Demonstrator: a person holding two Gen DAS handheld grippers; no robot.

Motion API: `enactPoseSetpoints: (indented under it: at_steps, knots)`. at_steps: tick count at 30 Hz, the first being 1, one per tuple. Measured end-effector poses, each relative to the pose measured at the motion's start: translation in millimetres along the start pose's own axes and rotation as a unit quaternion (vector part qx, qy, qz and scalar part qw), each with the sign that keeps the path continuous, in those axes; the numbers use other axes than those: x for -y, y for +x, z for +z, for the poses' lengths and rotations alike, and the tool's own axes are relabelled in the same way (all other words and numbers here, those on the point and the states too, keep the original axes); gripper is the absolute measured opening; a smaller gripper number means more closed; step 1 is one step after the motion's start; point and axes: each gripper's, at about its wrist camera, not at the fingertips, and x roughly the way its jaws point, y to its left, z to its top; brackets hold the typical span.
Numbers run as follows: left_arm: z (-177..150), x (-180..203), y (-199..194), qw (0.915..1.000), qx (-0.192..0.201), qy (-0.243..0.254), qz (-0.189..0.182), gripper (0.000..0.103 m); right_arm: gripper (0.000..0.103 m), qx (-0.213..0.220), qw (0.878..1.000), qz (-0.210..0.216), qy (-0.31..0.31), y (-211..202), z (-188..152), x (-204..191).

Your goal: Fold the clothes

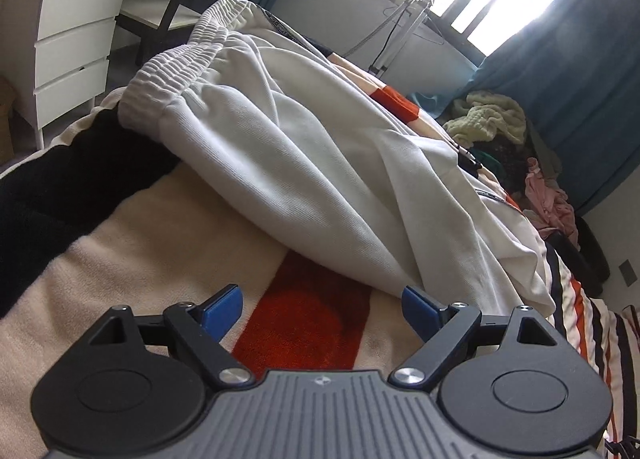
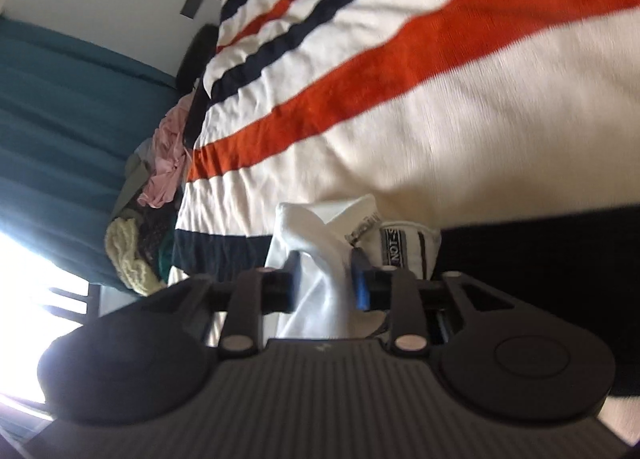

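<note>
White sweatpants (image 1: pixel 304 155) with an elastic waistband (image 1: pixel 176 67) lie folded lengthwise on the striped blanket (image 1: pixel 132 243) in the left wrist view. My left gripper (image 1: pixel 322 309) is open and empty, low over the blanket just short of the pants' near edge. In the right wrist view my right gripper (image 2: pixel 326 285) is shut on a bunched end of the white pants (image 2: pixel 320 251), with a printed black-and-white trim band (image 2: pixel 394 247) showing beside the fingers. The held cloth hangs above the blanket.
A pile of other clothes (image 1: pixel 516 147) lies at the bed's far side by the teal curtain (image 1: pixel 580 59); it also shows in the right wrist view (image 2: pixel 160 179). White drawers (image 1: pixel 64 51) and a chair (image 1: pixel 172 7) stand beyond the bed. A black garment (image 1: pixel 52 195) lies left.
</note>
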Motion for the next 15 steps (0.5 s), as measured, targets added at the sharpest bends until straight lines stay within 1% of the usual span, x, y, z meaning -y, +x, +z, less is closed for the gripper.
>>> enactPoseSetpoints:
  at_steps: [3,5,6,7,8,9,10,11,13,14,15]
  knots:
    - [-0.1,0.3,1.2,1.0,-0.001,-0.002,0.002,0.089,0.033,-0.009,1.0,-0.001,0.009,-4.1,-1.7,3.3]
    - [0.3,-1.1,4.0,0.9999,-0.007,-0.01,0.002,0.089,0.033,0.009,0.999,-0.033,-0.003,-9.3,-2.5,1.4]
    - [0.7,-2.7,5.6,0.9998,-0.01,-0.016,0.002,0.089,0.034,0.01,0.999,-0.036,0.005,-10.7,-2.1,4.3]
    - [1.0,-4.8,7.3,0.9996,-0.014,-0.023,0.002,0.089,0.039,0.01,0.999,-0.038,0.013,-12.1,-1.7,7.2]
    - [1.4,-7.0,9.1,0.9994,-0.018,-0.031,0.001,0.089,0.048,0.01,0.999,-0.041,0.021,-13.4,-1.3,10.1]
    - [1.7,-9.1,10.8,0.999,-0.022,-0.039,0.001,0.089,0.052,0.01,0.999,-0.044,0.029,-14.8,-0.9,13.0]
    - [1.9,-11.0,12.4,0.9987,-0.025,-0.045,0.001,0.089,0.059,0.01,0.998,-0.047,0.036,-15.9,-0.5,15.8]
    - [2.1,-12.7,13.8,0.9983,-0.028,-0.051,0.002,0.089,0.061,0.006,0.998,-0.047,0.038,-15.5,-0.2,17.5]
    - [2.0,-14.3,16.0,0.9979,-0.031,-0.057,0.003,0.089,0.061,-0.001,0.998,-0.046,0.041,-14.5,0.5,20.7]
    - [2.0,-13.0,16.7,0.9981,-0.031,-0.053,0.004,0.089,0.065,-0.003,0.998,-0.048,0.04,-13.6,0.7,20.7]
    - [1.9,-11.3,17.5,0.9984,-0.032,-0.047,0.005,0.089,0.066,-0.004,0.998,-0.049,0.038,-12.7,0.7,20.6]
